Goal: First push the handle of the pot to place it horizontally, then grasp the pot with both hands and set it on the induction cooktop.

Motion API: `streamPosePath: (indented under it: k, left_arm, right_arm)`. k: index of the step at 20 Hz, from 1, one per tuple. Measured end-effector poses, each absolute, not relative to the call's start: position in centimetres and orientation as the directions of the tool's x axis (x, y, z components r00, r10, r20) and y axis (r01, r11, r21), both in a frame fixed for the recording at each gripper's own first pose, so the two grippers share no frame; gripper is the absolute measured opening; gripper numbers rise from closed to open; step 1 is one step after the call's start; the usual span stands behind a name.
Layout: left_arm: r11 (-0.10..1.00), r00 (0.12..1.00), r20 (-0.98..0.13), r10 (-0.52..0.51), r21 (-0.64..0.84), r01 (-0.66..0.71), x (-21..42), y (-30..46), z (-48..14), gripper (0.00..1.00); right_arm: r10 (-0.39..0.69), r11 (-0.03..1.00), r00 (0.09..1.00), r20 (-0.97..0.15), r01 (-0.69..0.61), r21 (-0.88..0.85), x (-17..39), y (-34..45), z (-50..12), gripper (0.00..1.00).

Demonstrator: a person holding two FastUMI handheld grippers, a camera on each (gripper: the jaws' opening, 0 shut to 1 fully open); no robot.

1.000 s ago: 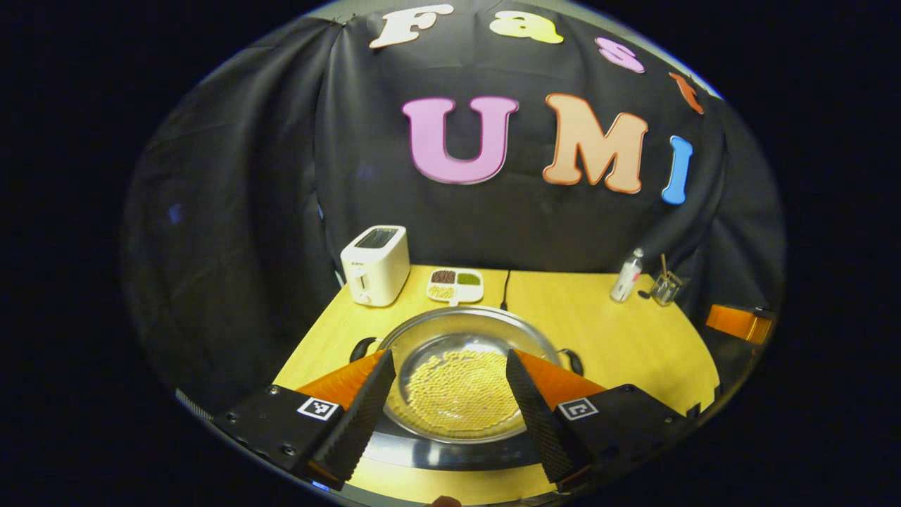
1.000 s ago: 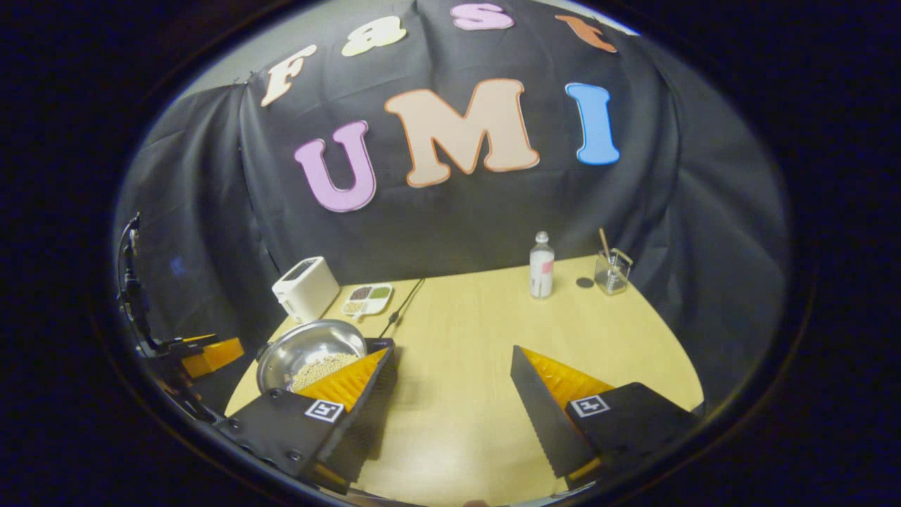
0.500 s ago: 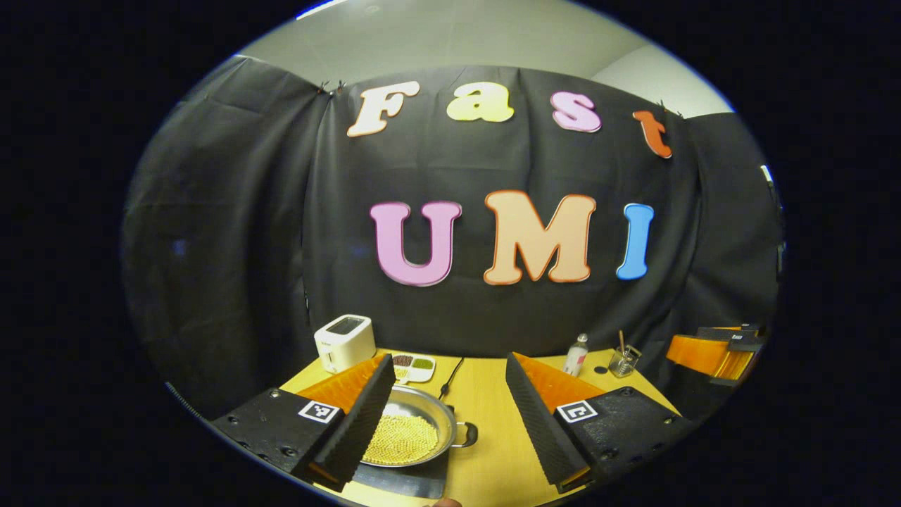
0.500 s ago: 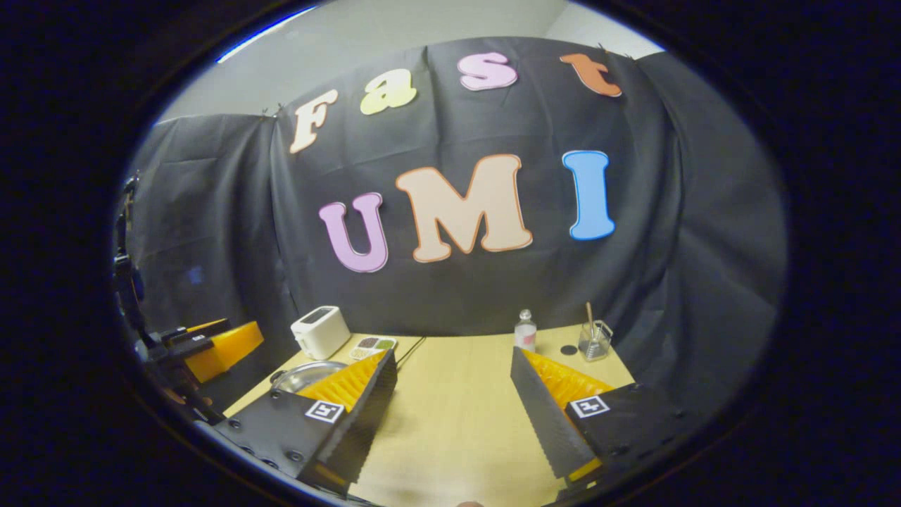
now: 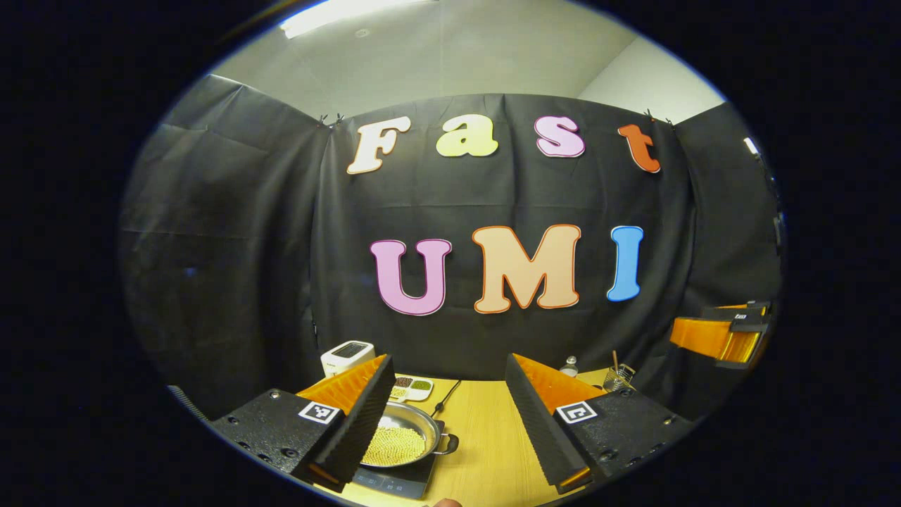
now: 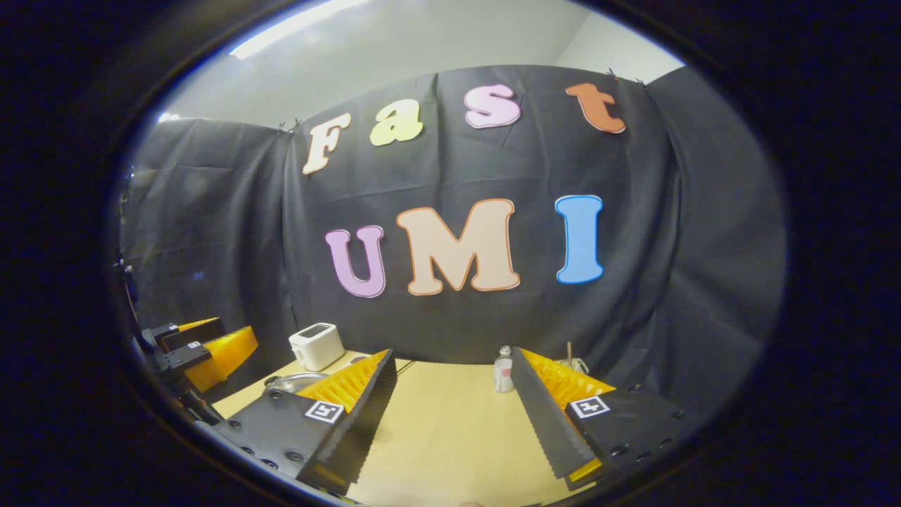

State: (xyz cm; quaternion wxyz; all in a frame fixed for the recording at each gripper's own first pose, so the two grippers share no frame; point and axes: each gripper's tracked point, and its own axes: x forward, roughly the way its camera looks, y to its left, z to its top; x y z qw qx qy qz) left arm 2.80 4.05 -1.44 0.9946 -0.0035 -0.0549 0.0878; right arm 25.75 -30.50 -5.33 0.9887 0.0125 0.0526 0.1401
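The steel pot (image 5: 402, 440), full of small yellow beans, rests on the black induction cooktop (image 5: 394, 480), with one loop handle (image 5: 450, 443) pointing right. My left gripper (image 5: 448, 361) hangs open well above and behind the pot, with nothing between its fingers. In the right gripper view only a sliver of the pot's rim (image 6: 290, 381) shows past the left finger. My right gripper (image 6: 452, 354) is open and empty over the bare wooden table (image 6: 450, 429). Each gripper appears at the edge of the other's view: the right gripper (image 5: 718, 336) and the left gripper (image 6: 200, 346).
A white toaster (image 5: 348, 354), a divided dish of grains (image 5: 411, 387) and a black cable (image 5: 445, 400) lie behind the pot. A small bottle (image 6: 502, 369) and a glass with a stick (image 5: 619, 374) stand at the table's far right.
Both grippers have drawn back and up from the pot, still open, and their views have tilted up toward the wall. The pot stays on the cooktop.
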Motion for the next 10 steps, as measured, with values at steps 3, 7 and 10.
streamPosePath:
  k: [3, 7, 10]
  left_arm:
    - [0.984, 0.98, 0.096, 0.177, -0.033, -0.175, 2.6, 3.8, -2.1, 0.96]
    - [0.982, 0.978, 0.093, 0.189, -0.037, -0.186, 2.5, 3.7, -2.2, 0.96]
    - [0.981, 0.977, 0.099, 0.191, -0.04, -0.188, 2.8, 3.4, -2.0, 0.96]
  right_arm:
    - [0.287, 0.958, 0.955, -0.078, -0.283, 0.053, 25.2, -31.1, -4.3, 0.94]
    - [0.283, 0.959, 0.956, -0.072, -0.28, 0.051, 25.1, -32.1, -3.8, 0.94]
    - [0.279, 0.96, 0.958, -0.065, -0.277, 0.035, 25.3, -32.6, -3.5, 0.94]
